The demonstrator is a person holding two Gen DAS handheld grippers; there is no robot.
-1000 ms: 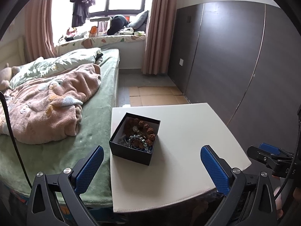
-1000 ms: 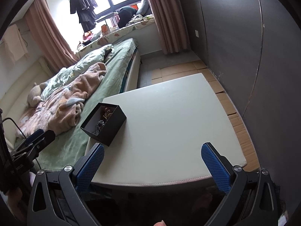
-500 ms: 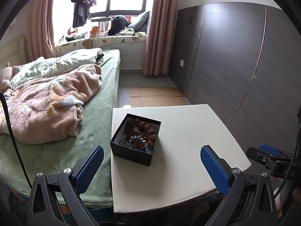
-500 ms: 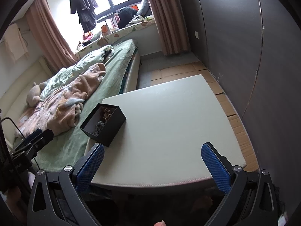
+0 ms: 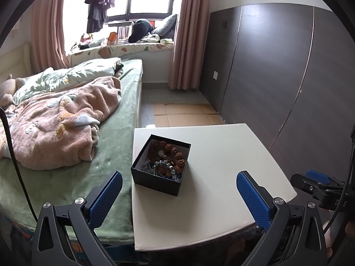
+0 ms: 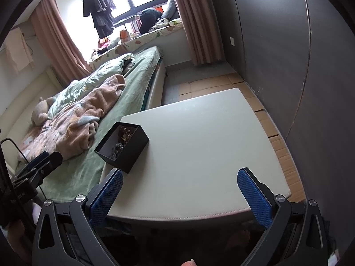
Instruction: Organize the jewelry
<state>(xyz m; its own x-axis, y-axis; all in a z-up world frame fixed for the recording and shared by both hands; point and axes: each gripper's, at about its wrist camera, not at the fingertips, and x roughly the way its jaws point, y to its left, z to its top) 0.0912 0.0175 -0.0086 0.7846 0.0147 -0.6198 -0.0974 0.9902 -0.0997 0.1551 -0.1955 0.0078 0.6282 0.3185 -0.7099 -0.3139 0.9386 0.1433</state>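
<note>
We see the black box (image 5: 161,164) sitting on the white tabletop (image 5: 221,177), close to the tabletop's left edge, the side that runs along the bed (image 5: 77,166). The box has no lid on it, and inside lies a tangle of jewelry (image 5: 167,159): brown knobbly beads toward the far end, with silvery and bluish pieces heaped at the near end. We cannot tell how the strands are knotted together.

Our left claw (image 5: 179,199) is spread wide and holds nothing. The box lies straight ahead of it, slightly left of the midline, nearer its left finger than its right, and apart from both. The box is turned a little on the tabletop, so its near corner points back toward us and its long axis runs away and to the right.

Our right claw (image 6: 180,196) is also spread wide and empty. From it the box (image 6: 124,146) lies ahead and off to the left, beyond the tip of the left finger, with bare tabletop (image 6: 210,144) straight in front.

We judge the left claw the nearer and better lined up, so reaching down into the box falls to it, while the right has open tabletop on which to lay pieces out.
</note>
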